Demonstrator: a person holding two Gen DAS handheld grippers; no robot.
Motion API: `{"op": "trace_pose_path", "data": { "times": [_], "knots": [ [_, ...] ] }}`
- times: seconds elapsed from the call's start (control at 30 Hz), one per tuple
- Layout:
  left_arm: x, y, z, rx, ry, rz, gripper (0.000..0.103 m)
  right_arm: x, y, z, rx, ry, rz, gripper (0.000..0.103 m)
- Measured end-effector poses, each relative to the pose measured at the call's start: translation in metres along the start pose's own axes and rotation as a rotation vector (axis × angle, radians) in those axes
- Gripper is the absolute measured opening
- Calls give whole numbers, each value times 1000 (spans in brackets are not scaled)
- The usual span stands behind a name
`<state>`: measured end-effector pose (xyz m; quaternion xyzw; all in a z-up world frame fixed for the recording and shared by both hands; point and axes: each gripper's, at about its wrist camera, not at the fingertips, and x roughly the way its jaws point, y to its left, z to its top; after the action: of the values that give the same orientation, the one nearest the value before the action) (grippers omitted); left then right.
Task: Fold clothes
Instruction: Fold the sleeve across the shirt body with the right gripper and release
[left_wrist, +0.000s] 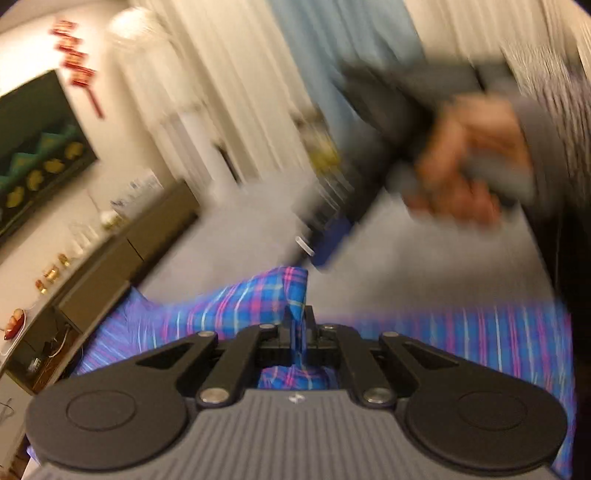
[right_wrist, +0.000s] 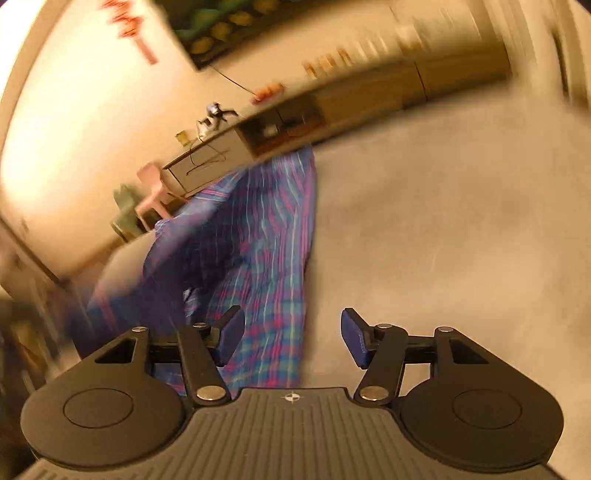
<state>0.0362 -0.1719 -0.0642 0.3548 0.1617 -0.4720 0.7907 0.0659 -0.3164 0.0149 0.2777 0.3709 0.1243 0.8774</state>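
Left wrist view: left gripper (left_wrist: 300, 332) clamped on plaid cloth (left_wrist: 236, 306).
Right wrist view: right gripper (right_wrist: 291, 339) spread wide, empty, over grey surface (right_wrist: 443, 240).

Your right hand (left_wrist: 469, 166) and the right gripper (left_wrist: 325, 240) it holds are smeared by motion in the left wrist view, so you cannot read their outline. The plaid garment (left_wrist: 236, 306) runs off the bottom and right edges there, partly hidden behind the left gripper (left_wrist: 301, 328). In the right wrist view its far end blurs, and small shelf items (right_wrist: 332, 62) are unreadable.
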Motion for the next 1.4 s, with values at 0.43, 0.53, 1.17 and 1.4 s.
{"op": "trace_pose_path", "data": {
  "times": [0.43,0.53,1.17,1.4],
  "knots": [
    [-58,-12,-23,-201,0,26,60,29,51,-14,-361,23,-39,63],
    [-78,1,-54,-309,71,131,60,56,57,-26,-442,112,-97,57],
    [-182,-11,-157,-824,172,108,59,11,86,-82,-472,39,-173,82],
    [-187,-73,-146,-683,250,-15,58,-12,76,-125,-507,142,-232,76]
  ]
}}
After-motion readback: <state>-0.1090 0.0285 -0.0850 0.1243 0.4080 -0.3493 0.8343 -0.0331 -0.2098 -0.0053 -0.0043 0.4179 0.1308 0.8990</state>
